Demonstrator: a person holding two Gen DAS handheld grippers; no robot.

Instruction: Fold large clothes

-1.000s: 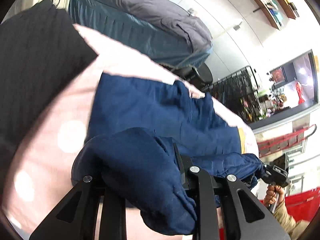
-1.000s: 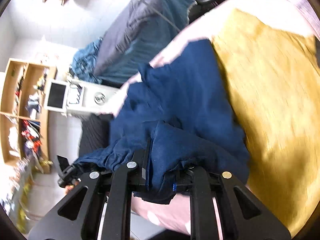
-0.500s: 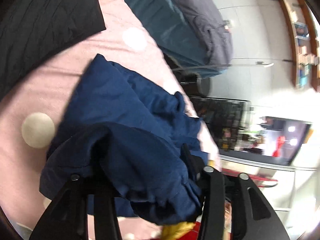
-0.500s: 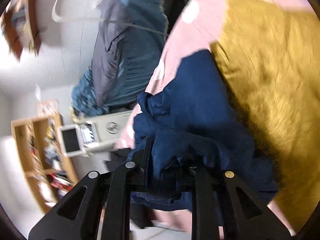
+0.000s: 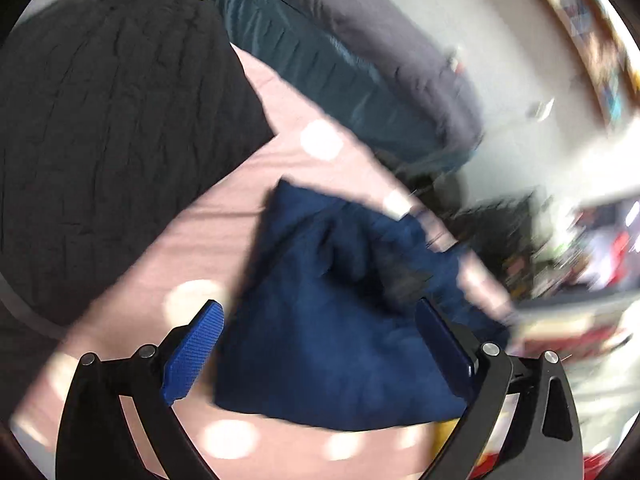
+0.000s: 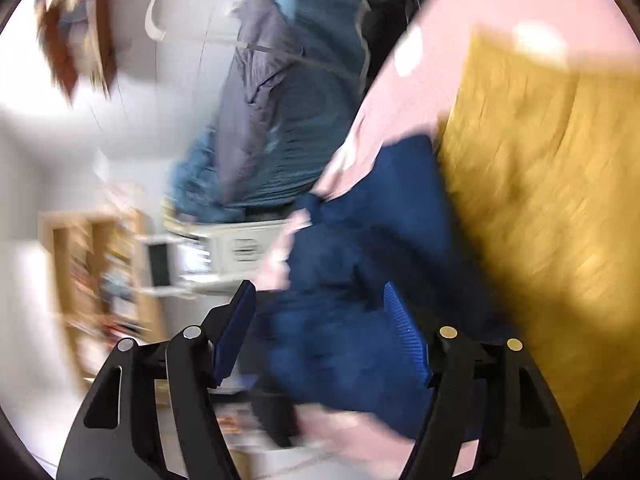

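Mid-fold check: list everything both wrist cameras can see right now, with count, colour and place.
navy garment: one, dark blue, bunched on the pink sheet, lying loose between both grippers' fingers
sheet: one, pink with pale dots, under the clothes
black garment: one, black, ribbed, on the sheet beyond the navy one
yellow garment: one, mustard, beside the navy one
bedding pile: one, teal and grey, behind the sheet
shelves: wooden, blurred, background
left gripper: black, blue pads, just opened
right gripper: same, just opened

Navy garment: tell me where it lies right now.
The navy garment lies bunched on the pink dotted sheet, between the black garment in the left wrist view and the mustard cloth in the right wrist view.
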